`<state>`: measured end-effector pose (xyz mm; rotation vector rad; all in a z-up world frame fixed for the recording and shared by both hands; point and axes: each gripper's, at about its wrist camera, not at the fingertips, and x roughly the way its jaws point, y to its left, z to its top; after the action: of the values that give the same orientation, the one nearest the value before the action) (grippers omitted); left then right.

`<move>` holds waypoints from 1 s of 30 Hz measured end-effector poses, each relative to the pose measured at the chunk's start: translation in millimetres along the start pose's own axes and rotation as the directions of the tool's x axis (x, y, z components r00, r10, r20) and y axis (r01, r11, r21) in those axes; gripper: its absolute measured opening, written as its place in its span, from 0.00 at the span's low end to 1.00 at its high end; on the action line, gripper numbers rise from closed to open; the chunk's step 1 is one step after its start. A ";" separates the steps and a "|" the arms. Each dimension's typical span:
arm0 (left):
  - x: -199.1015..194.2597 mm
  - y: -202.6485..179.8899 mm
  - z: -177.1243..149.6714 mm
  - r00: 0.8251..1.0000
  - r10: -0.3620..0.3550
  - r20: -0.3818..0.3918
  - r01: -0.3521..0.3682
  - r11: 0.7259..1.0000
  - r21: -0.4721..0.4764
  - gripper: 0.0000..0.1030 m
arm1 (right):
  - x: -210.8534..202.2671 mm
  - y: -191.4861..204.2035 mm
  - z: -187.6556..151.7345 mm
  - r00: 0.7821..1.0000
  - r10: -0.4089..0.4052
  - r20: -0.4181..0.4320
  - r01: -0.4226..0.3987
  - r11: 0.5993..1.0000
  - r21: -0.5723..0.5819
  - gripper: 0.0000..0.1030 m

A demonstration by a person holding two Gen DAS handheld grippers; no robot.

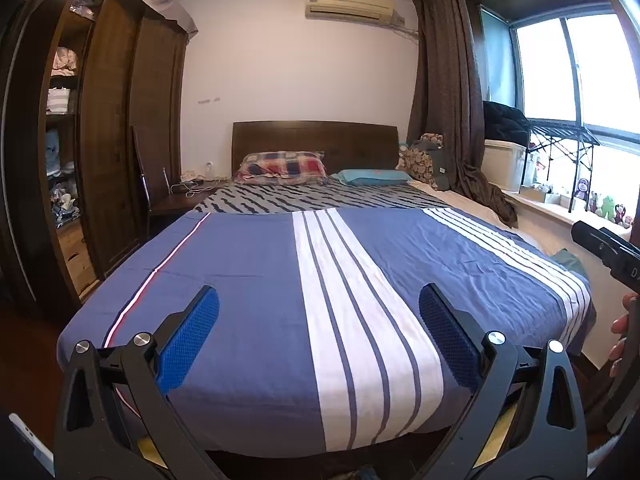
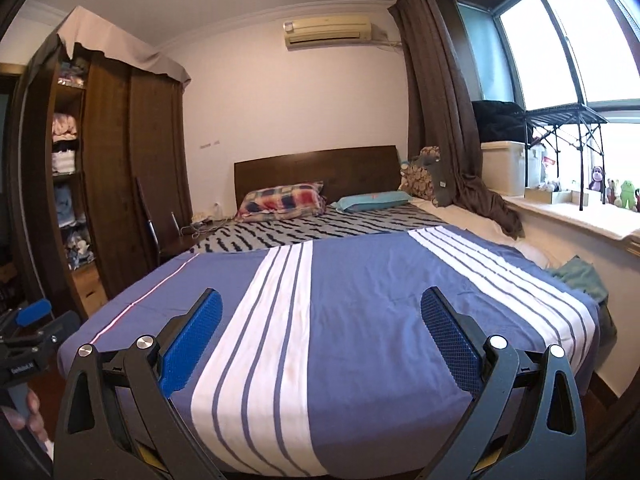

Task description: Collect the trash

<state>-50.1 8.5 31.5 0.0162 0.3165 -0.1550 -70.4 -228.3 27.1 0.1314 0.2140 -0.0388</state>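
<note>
No trash shows in either view. My left gripper is open and empty, held above the foot of a bed with a blue and white striped cover. My right gripper is also open and empty, over the same cover. The right gripper's body shows at the right edge of the left wrist view. The left gripper shows at the left edge of the right wrist view.
A dark wooden wardrobe with open shelves stands left of the bed. A nightstand with cables sits by the headboard. Pillows lie at the head. A windowsill with toys, a rack and a curtain runs along the right. A green cloth lies at the bed's right edge.
</note>
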 end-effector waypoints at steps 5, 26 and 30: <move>-4.4 -4.2 -9.2 1.000 -0.001 -0.012 0.001 1.000 0.006 0.92 | -3.2 14.6 -6.3 0.999 -0.046 0.000 0.046 0.998 -0.051 0.97; -7.4 0.2 -11.0 1.000 -0.005 -0.013 0.005 1.000 0.001 0.92 | -13.2 24.4 -9.9 1.000 -0.019 0.023 0.021 0.998 -0.053 0.97; -7.9 1.1 -11.5 1.000 -0.003 -0.011 0.003 1.000 -0.003 0.92 | -12.5 24.8 -10.0 1.000 -0.020 0.018 0.021 0.998 -0.053 0.97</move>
<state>-60.8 11.2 23.0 0.0138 0.3282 -0.1580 -83.4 -202.1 23.2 0.0759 0.1990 -0.0542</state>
